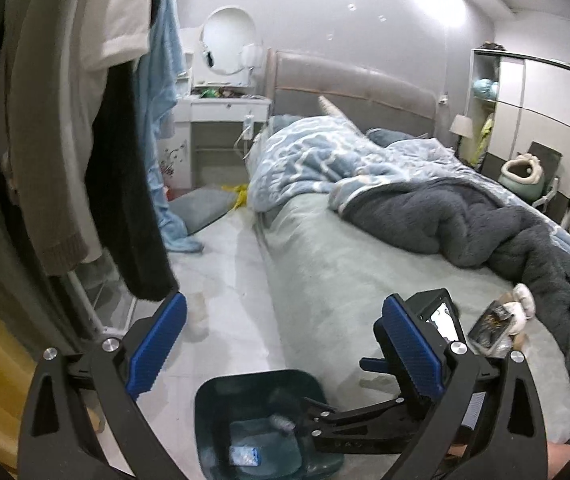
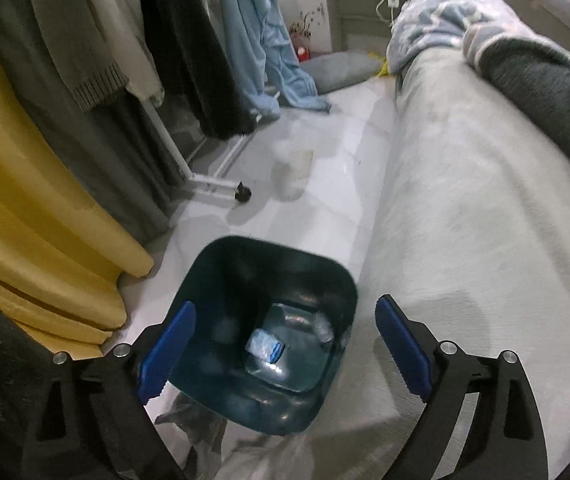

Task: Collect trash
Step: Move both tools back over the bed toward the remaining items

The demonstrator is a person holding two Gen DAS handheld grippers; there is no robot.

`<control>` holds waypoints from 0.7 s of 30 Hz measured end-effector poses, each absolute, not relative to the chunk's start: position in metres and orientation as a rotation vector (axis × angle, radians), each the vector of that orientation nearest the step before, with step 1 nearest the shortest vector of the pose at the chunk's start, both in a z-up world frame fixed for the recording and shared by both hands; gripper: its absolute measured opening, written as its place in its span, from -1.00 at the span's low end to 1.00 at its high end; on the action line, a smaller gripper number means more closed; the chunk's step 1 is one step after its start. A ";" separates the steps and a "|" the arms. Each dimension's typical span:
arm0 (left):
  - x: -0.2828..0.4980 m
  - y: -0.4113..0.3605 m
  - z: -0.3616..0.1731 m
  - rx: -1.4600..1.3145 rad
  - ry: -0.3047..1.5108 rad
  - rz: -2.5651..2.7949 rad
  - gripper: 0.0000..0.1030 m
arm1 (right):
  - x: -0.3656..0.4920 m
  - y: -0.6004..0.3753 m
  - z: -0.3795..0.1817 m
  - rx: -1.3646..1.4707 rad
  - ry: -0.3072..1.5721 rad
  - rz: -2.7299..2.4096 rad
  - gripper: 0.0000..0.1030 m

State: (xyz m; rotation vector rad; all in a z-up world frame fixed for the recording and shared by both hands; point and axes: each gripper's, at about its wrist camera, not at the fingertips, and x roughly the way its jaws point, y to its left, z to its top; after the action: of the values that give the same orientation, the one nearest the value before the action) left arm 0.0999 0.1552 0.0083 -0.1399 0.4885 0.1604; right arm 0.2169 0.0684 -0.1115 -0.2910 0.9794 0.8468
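A dark teal trash bin [image 2: 221,272] stands on the pale floor beside the bed. It holds a small blue-white packet [image 2: 264,346] and a crumpled clear wrapper [image 2: 323,326]. My right gripper [image 2: 285,344] is open and empty right above the bin's mouth. In the left wrist view the bin [image 1: 209,404] lies low in the frame, with the packet [image 1: 244,456] inside. My left gripper [image 1: 285,350] is open and empty above the floor and bed edge. The right gripper's body [image 1: 417,344] reaches over the bin. A shiny snack wrapper [image 1: 489,326] lies on the bed by a white fluffy thing [image 1: 523,304].
The bed [image 1: 325,272] with a grey-green sheet and rumpled blue and grey blankets [image 1: 465,224] fills the right. A clothes rack [image 2: 209,184] with hanging clothes and a yellow curtain [image 2: 25,220] stand on the left. A clear plastic cup [image 2: 295,172] lies on the floor. A clear plastic bag [image 2: 213,432] lies by the bin.
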 end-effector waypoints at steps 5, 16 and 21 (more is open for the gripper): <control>0.099 0.138 0.012 -0.134 0.481 0.084 0.93 | 0.214 0.043 -0.084 -0.274 0.905 0.826 0.84; 0.103 0.096 0.017 -0.071 0.475 -0.020 0.93 | 0.205 -0.030 -0.047 -0.236 0.796 0.743 0.84; 0.112 0.079 0.013 -0.077 0.504 -0.072 0.93 | 0.208 -0.064 -0.037 -0.207 0.764 0.691 0.85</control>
State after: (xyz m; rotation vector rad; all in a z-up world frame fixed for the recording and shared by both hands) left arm 0.1115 0.0790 0.0129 -0.0770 0.5042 -0.0723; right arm 0.2075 -0.0636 -0.0375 -0.2067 0.7640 0.6912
